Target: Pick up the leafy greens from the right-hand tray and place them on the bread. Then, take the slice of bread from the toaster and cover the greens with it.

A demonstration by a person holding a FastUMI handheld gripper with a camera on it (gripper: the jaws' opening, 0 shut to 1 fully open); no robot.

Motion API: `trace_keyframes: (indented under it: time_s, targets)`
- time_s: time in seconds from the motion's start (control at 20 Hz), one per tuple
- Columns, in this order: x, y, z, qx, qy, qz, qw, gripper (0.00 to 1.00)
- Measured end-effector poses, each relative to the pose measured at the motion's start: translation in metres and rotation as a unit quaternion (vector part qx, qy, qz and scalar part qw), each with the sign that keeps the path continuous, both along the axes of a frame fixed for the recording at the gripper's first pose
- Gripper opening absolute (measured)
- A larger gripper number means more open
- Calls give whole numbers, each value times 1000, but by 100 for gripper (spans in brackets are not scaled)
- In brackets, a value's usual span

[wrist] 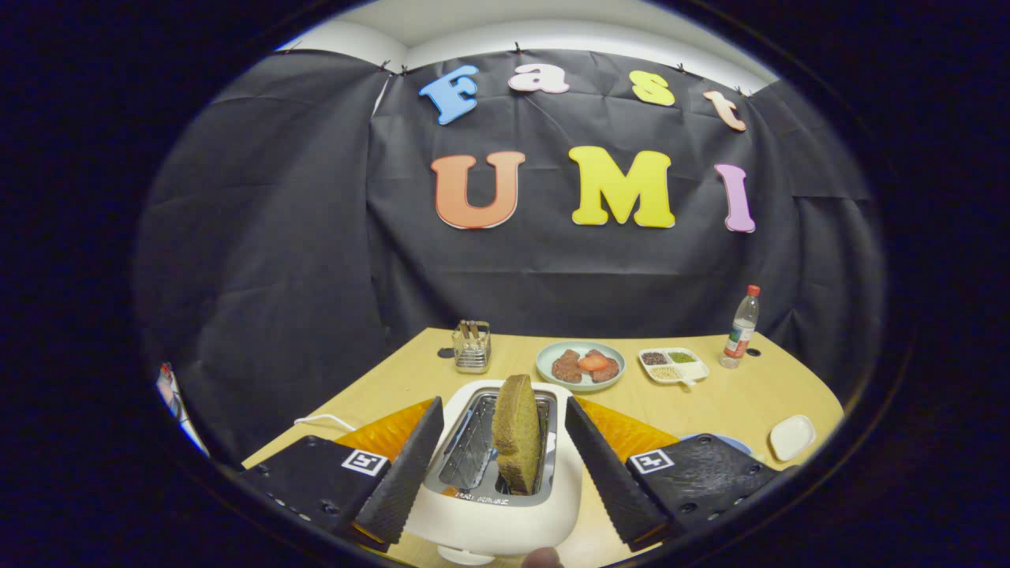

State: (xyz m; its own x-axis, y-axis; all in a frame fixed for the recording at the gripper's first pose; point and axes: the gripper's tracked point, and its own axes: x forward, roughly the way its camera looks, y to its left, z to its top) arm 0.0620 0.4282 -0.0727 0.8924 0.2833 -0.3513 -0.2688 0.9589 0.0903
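Note:
A brown slice of bread stands upright in the right slot of a white toaster on the wooden table. My gripper hangs open just above the toaster, one finger on each side of the slice, neither touching it. The left finger and the right finger flank the toaster's slots. The left slot holds no bread.
Beyond the toaster sit a pale green plate with meat pieces and a red slice, a metal rack, a small white tray of seeds, a bottle and a small white dish. An orange mat lies under the fingers.

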Motion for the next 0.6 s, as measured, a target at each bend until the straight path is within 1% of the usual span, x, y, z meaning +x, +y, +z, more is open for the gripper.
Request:
trace_keyframes:
  time_s: [0.1, 0.2, 0.4, 0.5, 0.6]
  targets:
    - [9, 0, -7, -3, 20, -12, 1000, 78]
    - [17, -6, -10, -2, 27, -32, 999, 61]
    - [28, -18, -20, -4, 47, -56, 997, 27]
    - [30, -18, -21, -3, 45, -48, 998, 17]
    - [31, -21, -16, 5, 43, -47, 998, 10]
